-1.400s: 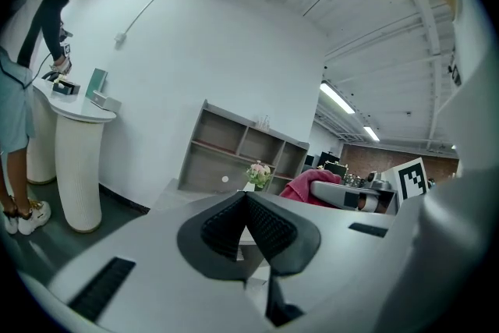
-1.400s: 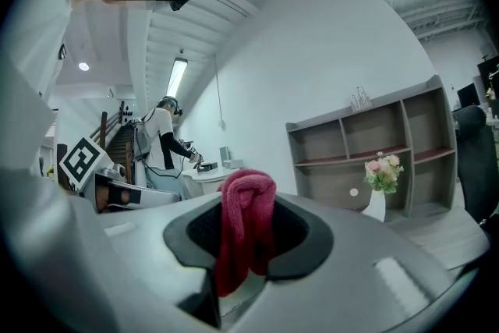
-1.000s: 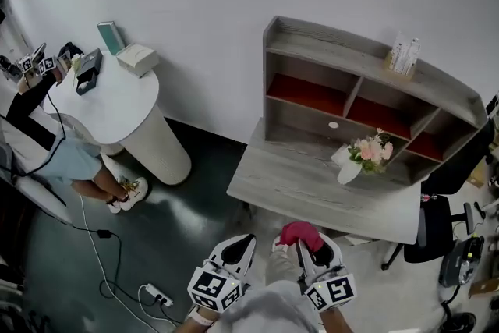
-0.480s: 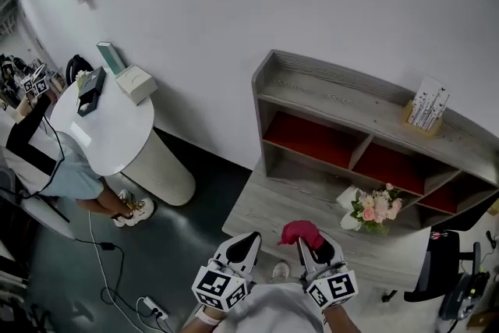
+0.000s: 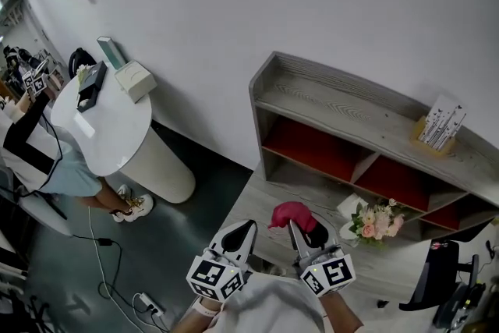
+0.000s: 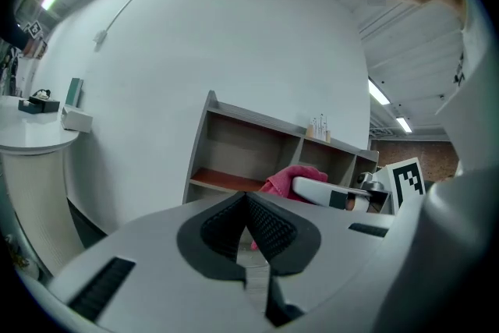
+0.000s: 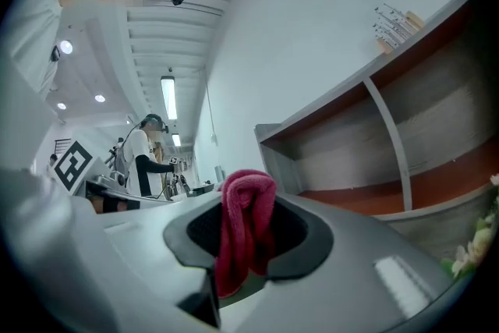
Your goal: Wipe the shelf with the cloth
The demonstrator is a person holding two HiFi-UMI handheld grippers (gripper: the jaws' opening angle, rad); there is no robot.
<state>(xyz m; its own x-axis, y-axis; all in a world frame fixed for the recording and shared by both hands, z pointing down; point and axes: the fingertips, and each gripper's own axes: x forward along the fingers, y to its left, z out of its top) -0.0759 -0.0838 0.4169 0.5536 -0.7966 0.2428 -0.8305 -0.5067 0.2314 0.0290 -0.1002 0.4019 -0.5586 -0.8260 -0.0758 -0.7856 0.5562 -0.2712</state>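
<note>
One pink cloth [image 5: 292, 214] is recorded, bunched and folded over, clamped between the jaws of the right gripper [image 5: 302, 234]; in the right gripper view a thick fold of it [image 7: 248, 234] stands up between the dark pads and hangs down over their near side. The cloth is held in the air over the front part of the grey wooden desk [image 5: 261, 203], in front of the shelf [image 5: 351, 109] and apart from it. The left gripper [image 5: 240, 238] is held just beside the right one, at its left; its jaws are pressed together at the tips in the left gripper view, with nothing between them. The shelf is grey wood, stood on the back of the desk against a white wall, with a row of open compartments floored in red. A small holder of cards [image 5: 438, 129] is seen on the shelf's top board near its right end. A white vase of pink flowers [image 5: 374, 221] stands on the desk below the compartments. Further left, a round white table [image 5: 109, 121] bearing a white box [image 5: 134, 82] is noted, with a seated person [image 5: 35, 156] beside it.
</note>
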